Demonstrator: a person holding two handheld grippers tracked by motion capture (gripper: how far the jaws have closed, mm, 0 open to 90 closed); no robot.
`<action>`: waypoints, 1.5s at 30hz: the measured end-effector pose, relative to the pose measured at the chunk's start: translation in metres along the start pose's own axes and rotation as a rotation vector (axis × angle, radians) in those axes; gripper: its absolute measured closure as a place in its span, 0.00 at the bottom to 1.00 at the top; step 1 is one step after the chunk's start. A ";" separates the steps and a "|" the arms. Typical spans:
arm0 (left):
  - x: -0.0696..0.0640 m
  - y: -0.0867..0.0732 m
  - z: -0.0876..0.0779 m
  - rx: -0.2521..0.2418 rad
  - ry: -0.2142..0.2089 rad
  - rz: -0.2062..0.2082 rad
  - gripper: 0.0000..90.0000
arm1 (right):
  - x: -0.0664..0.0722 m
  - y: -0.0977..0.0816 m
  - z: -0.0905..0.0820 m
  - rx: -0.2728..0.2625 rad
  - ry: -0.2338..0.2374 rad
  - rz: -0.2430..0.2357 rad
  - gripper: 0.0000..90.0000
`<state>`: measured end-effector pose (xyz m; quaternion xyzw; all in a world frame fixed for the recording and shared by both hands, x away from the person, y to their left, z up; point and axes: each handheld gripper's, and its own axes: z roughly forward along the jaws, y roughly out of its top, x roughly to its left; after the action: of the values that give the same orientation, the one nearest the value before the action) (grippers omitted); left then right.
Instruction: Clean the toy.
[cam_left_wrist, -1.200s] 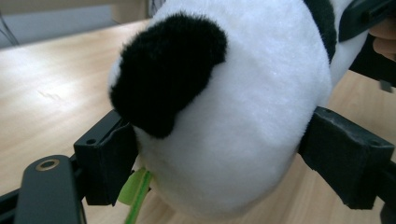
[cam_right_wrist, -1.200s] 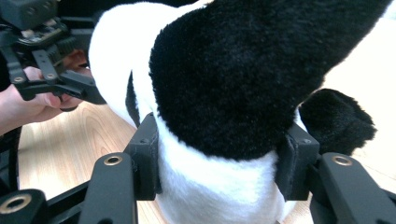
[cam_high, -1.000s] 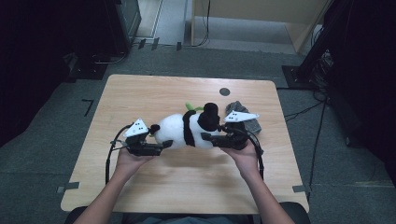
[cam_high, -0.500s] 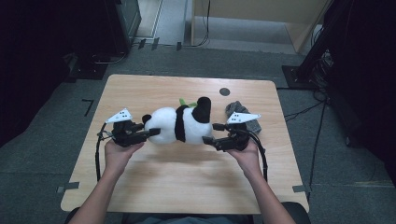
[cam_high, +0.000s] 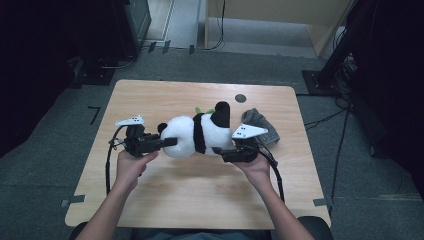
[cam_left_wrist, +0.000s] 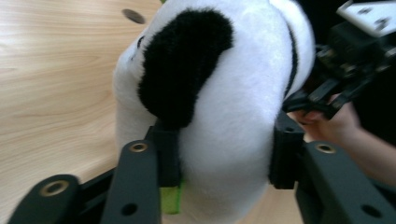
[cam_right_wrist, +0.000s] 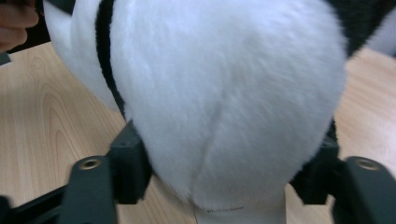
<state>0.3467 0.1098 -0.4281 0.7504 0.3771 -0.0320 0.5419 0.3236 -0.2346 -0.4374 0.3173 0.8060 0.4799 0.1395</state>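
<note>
Gripping the plush panda (cam_high: 200, 134) mid-frame, left tool (cam_high: 165, 143) and right tool (cam_high: 220, 150) both pinch it; next, probably lifting it together.

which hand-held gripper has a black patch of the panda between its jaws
The left hand-held gripper: a black patch of the panda sits at its jaw; the right holds white plush.

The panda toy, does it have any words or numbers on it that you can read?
Panda toy: a small white tag at its bottom seam carries one line of tiny print, too small and blurred to read.
No other words, numbers or signs can be read on the toy or the table.
</note>
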 end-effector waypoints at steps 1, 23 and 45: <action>-0.003 -0.001 0.002 0.007 0.031 0.028 0.52 | 0.000 0.000 0.000 0.013 -0.009 0.010 0.43; -0.015 -0.029 0.032 0.013 0.141 0.242 0.28 | -0.018 0.007 -0.030 -0.012 0.023 0.263 0.46; 0.019 -0.012 -0.007 -0.097 0.033 -0.060 0.69 | -0.013 0.001 -0.015 -0.026 0.192 0.155 0.30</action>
<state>0.3505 0.1277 -0.4434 0.7120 0.4095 -0.0175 0.5702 0.3258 -0.2528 -0.4301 0.3293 0.7825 0.5277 0.0283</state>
